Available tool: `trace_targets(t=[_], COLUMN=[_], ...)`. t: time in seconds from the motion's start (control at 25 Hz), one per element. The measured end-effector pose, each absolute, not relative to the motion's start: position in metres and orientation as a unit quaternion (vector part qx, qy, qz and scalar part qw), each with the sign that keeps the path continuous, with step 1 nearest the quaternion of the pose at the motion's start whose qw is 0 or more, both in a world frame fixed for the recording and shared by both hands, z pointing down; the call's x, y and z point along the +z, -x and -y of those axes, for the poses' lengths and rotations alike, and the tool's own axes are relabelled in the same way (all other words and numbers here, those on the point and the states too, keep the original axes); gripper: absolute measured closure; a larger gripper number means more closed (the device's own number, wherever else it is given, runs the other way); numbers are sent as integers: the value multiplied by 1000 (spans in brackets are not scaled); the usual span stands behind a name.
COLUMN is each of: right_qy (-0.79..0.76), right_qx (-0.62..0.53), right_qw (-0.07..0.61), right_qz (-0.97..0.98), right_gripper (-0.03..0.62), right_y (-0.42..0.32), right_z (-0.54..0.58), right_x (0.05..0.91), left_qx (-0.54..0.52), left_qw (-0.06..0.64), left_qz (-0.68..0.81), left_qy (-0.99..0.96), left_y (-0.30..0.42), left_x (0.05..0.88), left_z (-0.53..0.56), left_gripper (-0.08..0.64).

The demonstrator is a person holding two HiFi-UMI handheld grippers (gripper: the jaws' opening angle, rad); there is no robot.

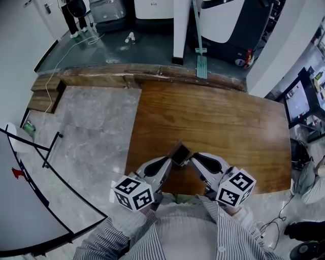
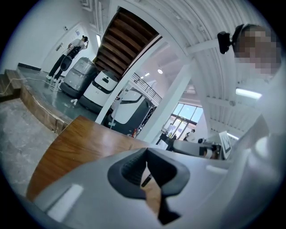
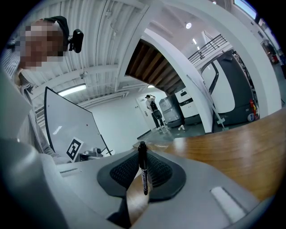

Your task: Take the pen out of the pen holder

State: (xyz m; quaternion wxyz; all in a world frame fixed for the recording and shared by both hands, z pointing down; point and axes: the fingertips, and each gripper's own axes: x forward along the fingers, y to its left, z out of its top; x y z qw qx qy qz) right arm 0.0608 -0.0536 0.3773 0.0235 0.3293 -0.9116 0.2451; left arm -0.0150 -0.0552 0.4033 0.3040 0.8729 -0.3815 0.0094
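A black pen stands upright between the pads of my right gripper, which is shut on it. In the head view both grippers lie over the near edge of the wooden table, tips almost touching. A small dark pen holder sits just beyond the left gripper and the right gripper. In the left gripper view the left gripper has its pads meeting at the tips. Through the slit below them show bare wood and a short dark bit of pen. The holder is hidden in both gripper views.
Grey stone floor lies left of the table. A whiteboard on a stand is at the near left. Beyond the table runs a raised wooden step with large machines behind it. A person stands far back. A monitor is at the right.
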Motion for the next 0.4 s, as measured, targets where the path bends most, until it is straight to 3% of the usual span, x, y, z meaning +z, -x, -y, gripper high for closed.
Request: trace_targets(t=[0.4], right_qy=[-330], right_qx=[239], right_qw=[4], right_qz=[913], right_gripper=[540], right_y=[-70], right_z=[65], right_x=[372], left_qx=[34], left_qw=[283], left_qz=[377], left_qy=[-881], left_y=[27], left_x=[397], left_z=[71], left_gripper=[552])
